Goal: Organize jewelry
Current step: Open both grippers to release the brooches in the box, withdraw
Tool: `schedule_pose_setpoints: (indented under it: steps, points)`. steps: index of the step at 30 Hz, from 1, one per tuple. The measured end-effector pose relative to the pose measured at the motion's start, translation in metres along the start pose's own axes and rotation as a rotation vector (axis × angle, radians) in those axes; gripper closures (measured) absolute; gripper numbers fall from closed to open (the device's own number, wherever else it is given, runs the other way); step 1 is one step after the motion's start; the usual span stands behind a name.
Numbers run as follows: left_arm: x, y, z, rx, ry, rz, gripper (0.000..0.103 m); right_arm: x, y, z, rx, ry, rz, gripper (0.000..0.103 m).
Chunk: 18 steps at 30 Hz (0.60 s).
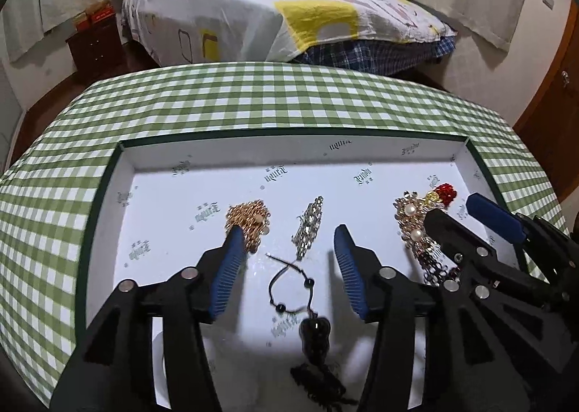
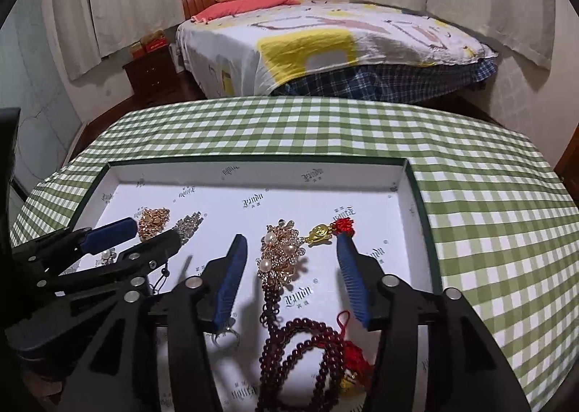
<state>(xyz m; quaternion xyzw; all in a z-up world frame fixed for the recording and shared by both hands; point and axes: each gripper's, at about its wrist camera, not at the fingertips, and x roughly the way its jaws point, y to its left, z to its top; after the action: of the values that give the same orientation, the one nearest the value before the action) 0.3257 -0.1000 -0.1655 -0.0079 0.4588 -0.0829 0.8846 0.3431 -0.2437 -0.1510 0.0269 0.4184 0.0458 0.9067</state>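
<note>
Hovering above a shallow white cardboard box lid (image 1: 125, 173), printed with small dark logos and edged in dark green, both claws hang released with nothing between their ribbed blue pads. The lid sits on a worktop (image 1: 289, 101) covered in green-and-white gingham cloth.

Left claw (image 1: 287, 238): jaws apart, black hinged arms, blue ridged fingers (image 1: 231, 260). Between and beneath them, on the lid floor, lies a thin black cord bracelet (image 1: 289, 285) with small dark beads, looped in a loose figure-eight; a dark glossy gourd-shaped pendant (image 1: 314, 334) with a frayed black tassel sits at its near end. Just beyond the cord, a narrow silver rhinestone hair clip (image 1: 307, 227), faceted and glittering. At the left fingertip, a heap of fine gold chain (image 1: 249, 216), partly hidden by the pad.

Right claw (image 2: 291, 247): jaws apart, same build. Between them, a gold filigree brooch (image 2: 280, 249) set with pearls and small clear stones, elongated, lying lengthwise. Near of it, a coiled string of round dark-red beads (image 2: 300, 350), glossy, with a red knotted cord. By the right fingertip, a small gold charm (image 2: 318, 234) joined to a red woven knot (image 2: 343, 224).

All the jewelry rests inside the lid, pieces set apart from each other in a row from left to right. A bed (image 1: 289, 14) with a patterned quilt stands well beyond the worktop.
</note>
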Motion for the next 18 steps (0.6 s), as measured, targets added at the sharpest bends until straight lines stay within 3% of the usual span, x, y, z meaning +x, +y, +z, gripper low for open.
schedule_pose_setpoints:
  steps: [10, 18]
  points:
    - [-0.084, 0.013, -0.054, -0.010, -0.131, 0.041, 0.025, -0.069, 0.011, -0.042, -0.002, -0.083, -0.043, 0.033]
    - [-0.167, 0.021, -0.097, -0.018, -0.234, 0.068, 0.013, -0.134, 0.026, -0.070, -0.012, -0.127, -0.038, 0.027]
